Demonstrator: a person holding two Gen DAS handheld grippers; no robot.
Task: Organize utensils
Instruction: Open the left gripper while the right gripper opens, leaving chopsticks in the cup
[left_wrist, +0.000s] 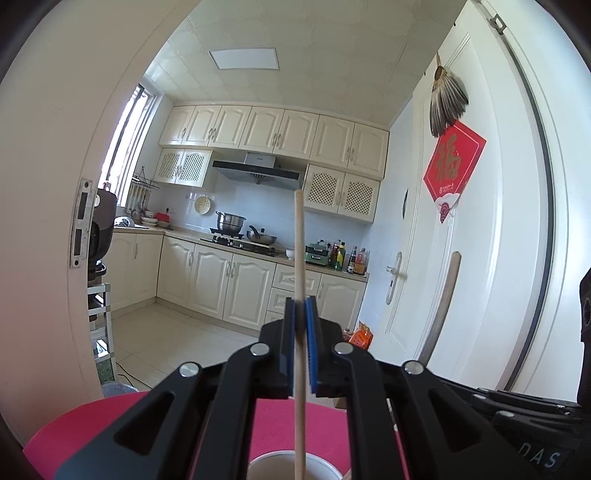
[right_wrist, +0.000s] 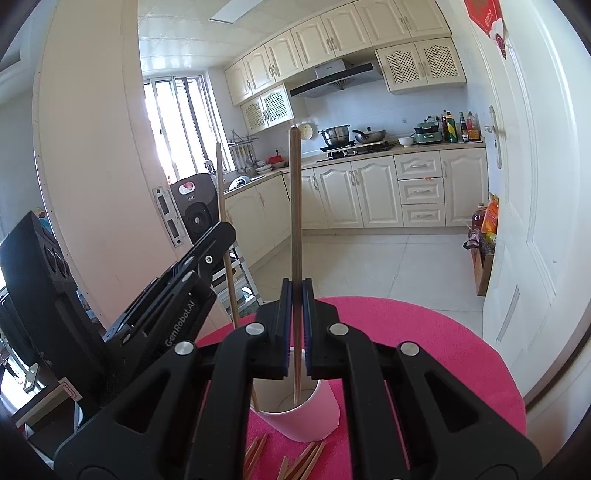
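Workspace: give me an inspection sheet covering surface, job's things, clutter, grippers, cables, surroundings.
Surface: round table under a pink cloth.
Job's things: white paper cup upright; light chopstick and dark chopstick, both upright with lower ends in the cup; loose chopsticks lying on the cloth in front of the cup.
Clutter: nothing seen.
Grippers: left gripper shut on the light chopstick; right gripper shut on the dark chopstick.
Cables: thin cord on the floor.
Surroundings: kitchen cabinets, stove with pots, open white door.
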